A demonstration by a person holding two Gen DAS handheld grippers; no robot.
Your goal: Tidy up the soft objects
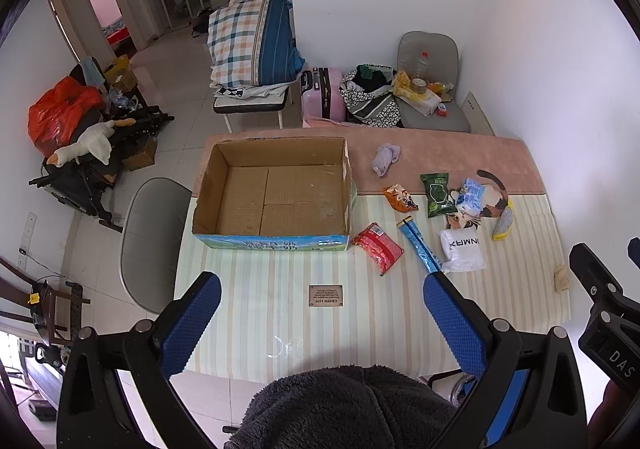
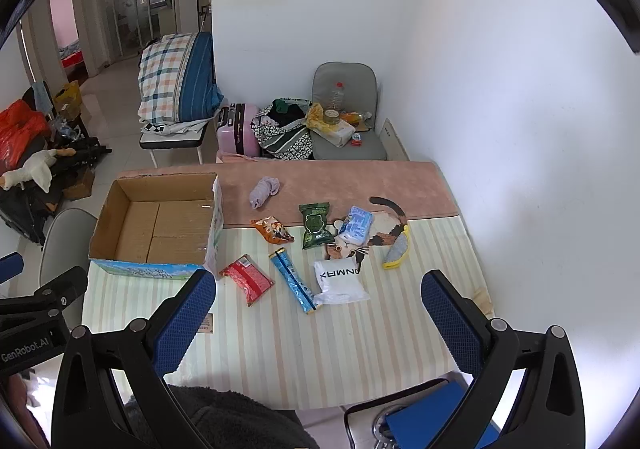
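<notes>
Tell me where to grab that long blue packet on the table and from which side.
Grip the long blue packet across its narrow width near the middle, coming straight down with the right gripper, which looks nearer. It lies flat and diagonal between the red packet and the white bag, so turn the fingers crosswise to its length.

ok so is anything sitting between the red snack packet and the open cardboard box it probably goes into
Nothing visible does. The red snack packet lies flat on the striped table just beside the cardboard box, off its near right corner. Only the box's own wall is in between, so it must be lifted over. Both grippers are open and empty.
</notes>
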